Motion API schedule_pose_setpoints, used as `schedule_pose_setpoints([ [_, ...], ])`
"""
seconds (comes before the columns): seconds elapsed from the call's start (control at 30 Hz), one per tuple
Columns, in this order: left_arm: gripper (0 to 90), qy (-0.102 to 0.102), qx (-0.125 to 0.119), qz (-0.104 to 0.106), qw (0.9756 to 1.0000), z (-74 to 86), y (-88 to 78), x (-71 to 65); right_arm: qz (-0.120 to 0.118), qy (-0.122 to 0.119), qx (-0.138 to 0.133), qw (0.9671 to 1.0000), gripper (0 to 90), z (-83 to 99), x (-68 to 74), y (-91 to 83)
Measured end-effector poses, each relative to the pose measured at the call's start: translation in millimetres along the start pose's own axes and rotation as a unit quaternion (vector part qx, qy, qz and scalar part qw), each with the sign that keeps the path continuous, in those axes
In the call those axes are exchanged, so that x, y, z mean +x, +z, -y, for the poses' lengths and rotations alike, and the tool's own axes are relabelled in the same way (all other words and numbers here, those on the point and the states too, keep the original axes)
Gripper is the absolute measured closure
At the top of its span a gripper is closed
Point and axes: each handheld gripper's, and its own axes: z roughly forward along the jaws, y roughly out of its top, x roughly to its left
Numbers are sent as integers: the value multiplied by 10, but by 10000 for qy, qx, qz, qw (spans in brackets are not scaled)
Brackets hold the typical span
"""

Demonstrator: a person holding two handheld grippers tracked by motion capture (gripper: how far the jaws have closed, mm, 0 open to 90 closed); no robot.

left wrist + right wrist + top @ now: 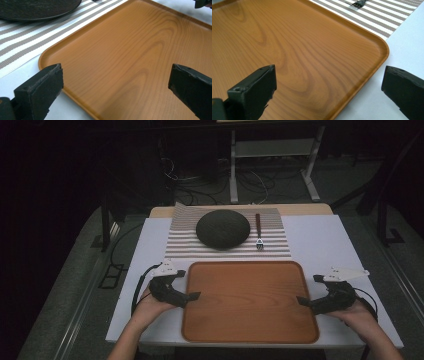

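From the high view, the wooden tray (250, 300) is lying on the white table (320, 240), just in front of the striped placemat (182, 242) that is bearing a dark plate (222, 228) and a fork (259, 231). The left gripper (181, 287) and right gripper (311, 292) are flanking the tray. In the left gripper view, the jaws are gaping wide across the tray's (130, 57) left edge, gripping nothing. In the right gripper view, the jaws are standing equally wide over the tray's (294, 52) right edge.
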Motion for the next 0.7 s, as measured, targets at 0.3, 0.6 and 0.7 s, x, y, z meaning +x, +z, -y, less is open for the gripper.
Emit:
schedule_pose_setpoints([
  [0.3,0,74,5,-15,10000,25,-24,-9,48,86,27,9999,0,-48,2,3],
  [0.6,0,86,-3,0,10000,42,-32,-33,83,121,46,9999,0,-89,-13,55],
  [0.7,0,71,6,21,10000,50,-31,-37,72,115,59,9999,0,-102,-15,71],
])
